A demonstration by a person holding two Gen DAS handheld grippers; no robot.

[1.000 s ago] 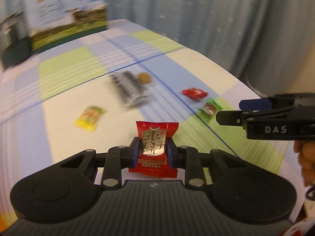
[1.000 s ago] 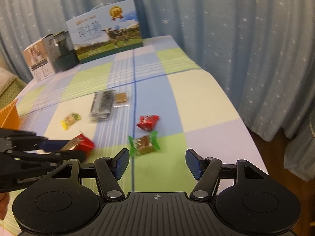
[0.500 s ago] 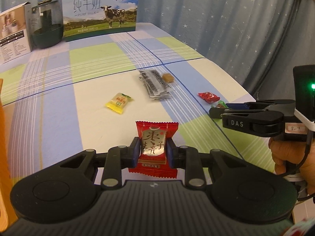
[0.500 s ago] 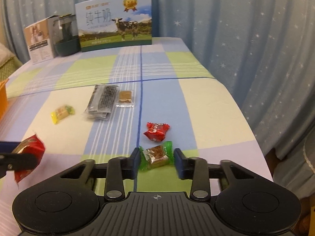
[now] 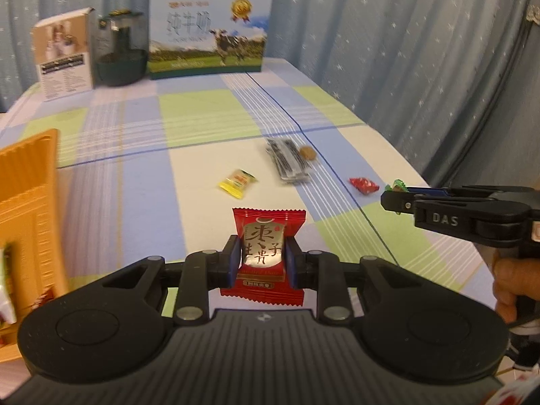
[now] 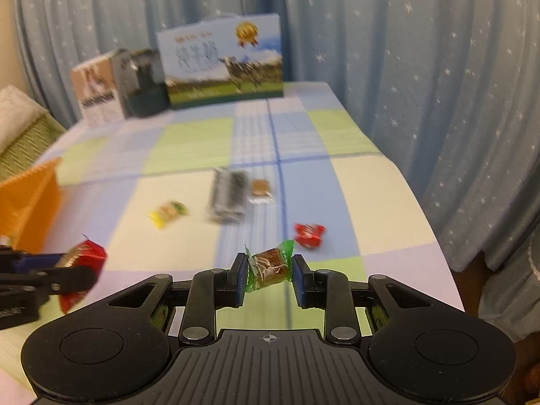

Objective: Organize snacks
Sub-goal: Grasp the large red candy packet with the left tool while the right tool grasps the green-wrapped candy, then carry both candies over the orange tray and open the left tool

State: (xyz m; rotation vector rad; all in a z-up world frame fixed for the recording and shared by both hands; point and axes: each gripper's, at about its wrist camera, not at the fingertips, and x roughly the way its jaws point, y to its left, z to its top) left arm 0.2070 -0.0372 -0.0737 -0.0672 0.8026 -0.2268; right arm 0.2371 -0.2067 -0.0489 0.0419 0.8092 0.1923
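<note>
My left gripper (image 5: 262,256) is shut on a red snack packet with gold print (image 5: 266,226), held upright above the checked tablecloth. In the right wrist view that packet (image 6: 89,256) shows at the lower left. My right gripper (image 6: 269,271) has a green-wrapped brown candy (image 6: 270,265) between its pads, lifted off the table, and the jaws are still closing on it. From the left wrist view the right gripper (image 5: 398,199) reaches in from the right edge with the green wrapper (image 5: 398,184) at its tip. An orange basket (image 5: 30,202) stands at the left.
A yellow candy (image 5: 238,182), dark sachets (image 5: 288,162), a small brown snack (image 5: 307,153) and a red candy (image 5: 363,185) lie mid-table. A milk carton box (image 5: 209,33), a dark appliance (image 5: 121,54) and a white box (image 5: 64,54) line the far edge. Curtains hang close behind and to the right.
The right jaws went from wide open to closed around the green candy and lifted it off the cloth. The left gripper rose with the red packet, and the orange basket came into view.
</note>
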